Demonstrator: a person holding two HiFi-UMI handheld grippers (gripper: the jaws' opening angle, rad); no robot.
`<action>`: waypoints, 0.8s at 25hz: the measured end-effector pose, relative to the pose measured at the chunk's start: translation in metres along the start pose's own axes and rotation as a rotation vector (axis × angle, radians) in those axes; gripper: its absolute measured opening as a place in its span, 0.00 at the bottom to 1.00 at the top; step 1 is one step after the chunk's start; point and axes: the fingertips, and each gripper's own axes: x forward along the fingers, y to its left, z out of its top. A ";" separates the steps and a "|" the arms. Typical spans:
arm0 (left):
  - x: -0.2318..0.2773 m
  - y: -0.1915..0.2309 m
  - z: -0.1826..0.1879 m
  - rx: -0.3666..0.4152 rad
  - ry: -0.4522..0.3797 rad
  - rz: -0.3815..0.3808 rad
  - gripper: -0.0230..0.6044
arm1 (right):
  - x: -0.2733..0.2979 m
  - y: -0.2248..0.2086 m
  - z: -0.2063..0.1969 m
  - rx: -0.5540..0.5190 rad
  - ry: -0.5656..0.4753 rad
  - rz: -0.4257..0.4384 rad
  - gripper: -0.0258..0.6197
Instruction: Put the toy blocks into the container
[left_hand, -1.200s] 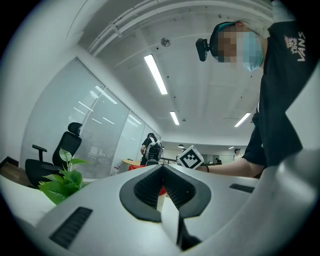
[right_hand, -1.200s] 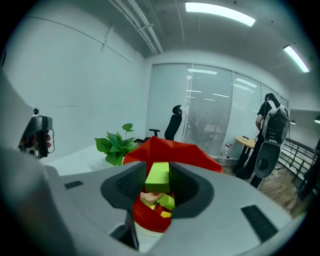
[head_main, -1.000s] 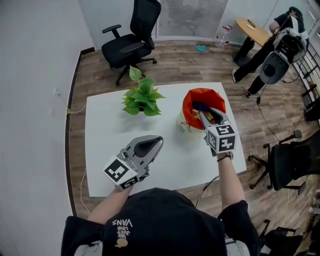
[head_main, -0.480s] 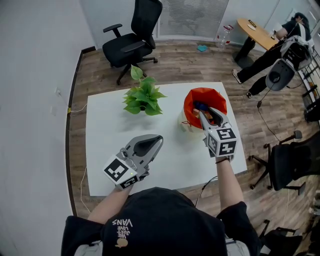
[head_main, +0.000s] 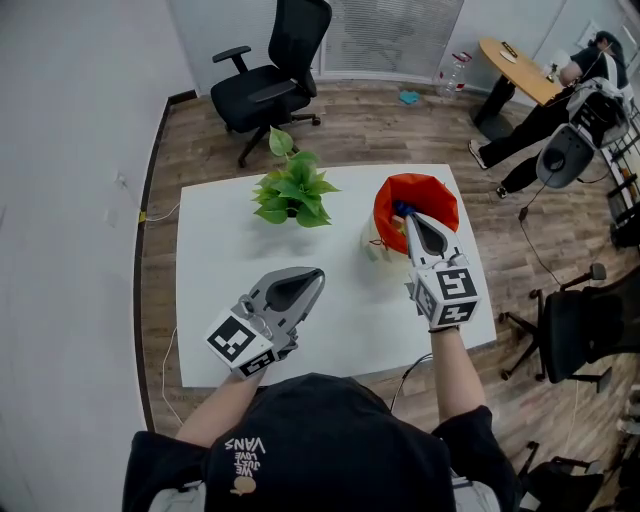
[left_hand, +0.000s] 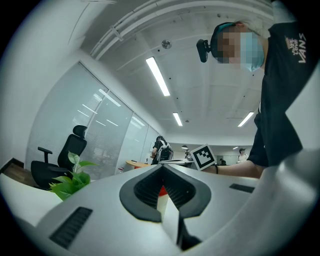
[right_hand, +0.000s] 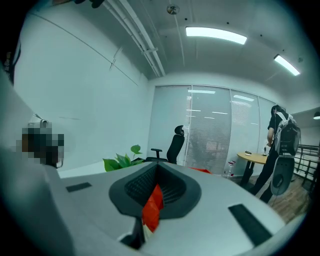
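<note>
Head view shows the right gripper (head_main: 411, 219) over the orange-red fabric container (head_main: 441, 192) on the white table (head_main: 220, 250), its jaws just closed together on nothing. Coloured toy blocks (head_main: 399, 210) lie inside the container. The left gripper (head_main: 313, 274) is also closed and empty.

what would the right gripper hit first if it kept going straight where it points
Probably the orange container: the right gripper, jaws just closed on nothing, aims into its mouth, though depth is hard to judge.
</note>
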 end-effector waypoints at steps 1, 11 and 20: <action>-0.002 0.000 0.000 0.000 -0.002 0.004 0.05 | -0.001 0.004 0.004 0.001 -0.010 0.009 0.07; -0.031 0.013 0.009 0.017 -0.022 0.080 0.05 | -0.006 0.068 0.040 0.015 -0.116 0.143 0.07; -0.067 0.024 0.017 0.036 -0.035 0.169 0.05 | 0.003 0.126 0.045 0.019 -0.131 0.271 0.07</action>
